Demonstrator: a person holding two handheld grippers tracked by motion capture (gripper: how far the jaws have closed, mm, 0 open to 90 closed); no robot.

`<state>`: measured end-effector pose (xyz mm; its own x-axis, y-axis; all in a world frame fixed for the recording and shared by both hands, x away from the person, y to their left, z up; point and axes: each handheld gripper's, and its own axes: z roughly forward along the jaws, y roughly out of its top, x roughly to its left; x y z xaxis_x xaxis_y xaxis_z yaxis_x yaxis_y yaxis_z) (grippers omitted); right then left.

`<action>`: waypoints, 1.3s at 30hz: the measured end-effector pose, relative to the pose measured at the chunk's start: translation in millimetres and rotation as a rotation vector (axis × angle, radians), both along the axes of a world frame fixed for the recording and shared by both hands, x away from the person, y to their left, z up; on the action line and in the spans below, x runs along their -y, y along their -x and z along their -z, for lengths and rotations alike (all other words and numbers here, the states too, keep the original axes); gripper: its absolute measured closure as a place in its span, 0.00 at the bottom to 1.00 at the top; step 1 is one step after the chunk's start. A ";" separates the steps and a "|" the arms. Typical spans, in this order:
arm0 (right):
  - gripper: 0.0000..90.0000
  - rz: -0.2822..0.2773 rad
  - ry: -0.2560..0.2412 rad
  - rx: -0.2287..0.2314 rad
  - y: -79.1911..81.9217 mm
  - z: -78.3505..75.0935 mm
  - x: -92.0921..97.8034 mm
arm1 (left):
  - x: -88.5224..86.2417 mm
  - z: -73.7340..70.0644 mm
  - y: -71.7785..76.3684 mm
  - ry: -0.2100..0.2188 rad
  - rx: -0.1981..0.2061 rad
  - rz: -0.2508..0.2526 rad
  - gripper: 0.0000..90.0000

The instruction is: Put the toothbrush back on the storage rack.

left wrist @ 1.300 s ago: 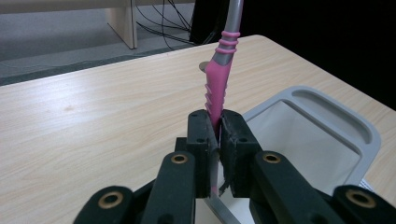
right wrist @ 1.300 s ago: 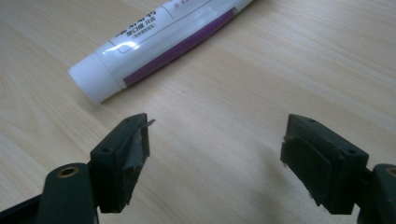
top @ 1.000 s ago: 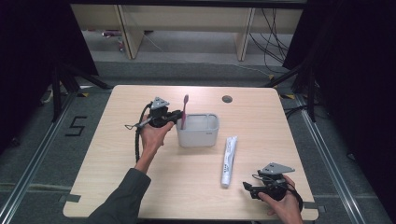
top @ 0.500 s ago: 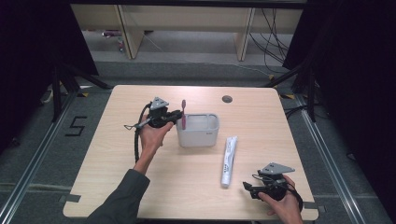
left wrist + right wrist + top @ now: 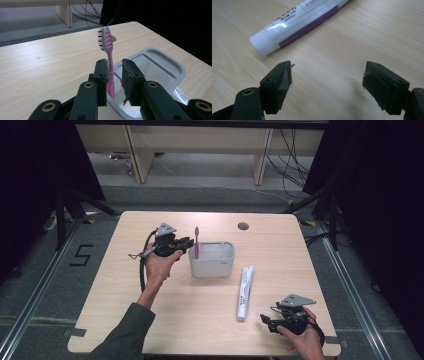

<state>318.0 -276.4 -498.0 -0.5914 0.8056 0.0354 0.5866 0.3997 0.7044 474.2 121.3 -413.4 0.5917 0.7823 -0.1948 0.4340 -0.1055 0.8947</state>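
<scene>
Left hand-held gripper (image 5: 189, 242) sits just left of the grey bin (image 5: 212, 265), jaws partly apart with the pink toothbrush (image 5: 196, 242) standing between them; in the left gripper view the handle (image 5: 110, 72) lies against one jaw with a visible gap to the other, so can't tell whether it's actually clamped or loose. Toothbrush is roughly upright, bristle head up, lower end down inside the bin at the bin's left wall. Bin itself is near the middle of the table (image 5: 125, 320), open side up. Toothpaste tube (image 5: 245, 292) lies flat on the table just right of the bin and nearer the person, cap end pointing toward the person, not touching the bin. Right hand-held gripper (image 5: 264, 321) rests low near the table's near edge, beyond the tube's cap end from the bin; jaws wide open, nothing between them; right gripper view shows the white cap (image 5: 260, 45) just ahead of the jaws, clear of them. Small round dark spot (image 5: 243, 226) on the table behind the bin
</scene>
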 end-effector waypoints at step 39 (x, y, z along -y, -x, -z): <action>0.26 0.043 -0.022 -0.034 1.3 -0.9 0.6 | -36.3 -15.0 55.0 -0.013 -0.051 0.019 0.29</action>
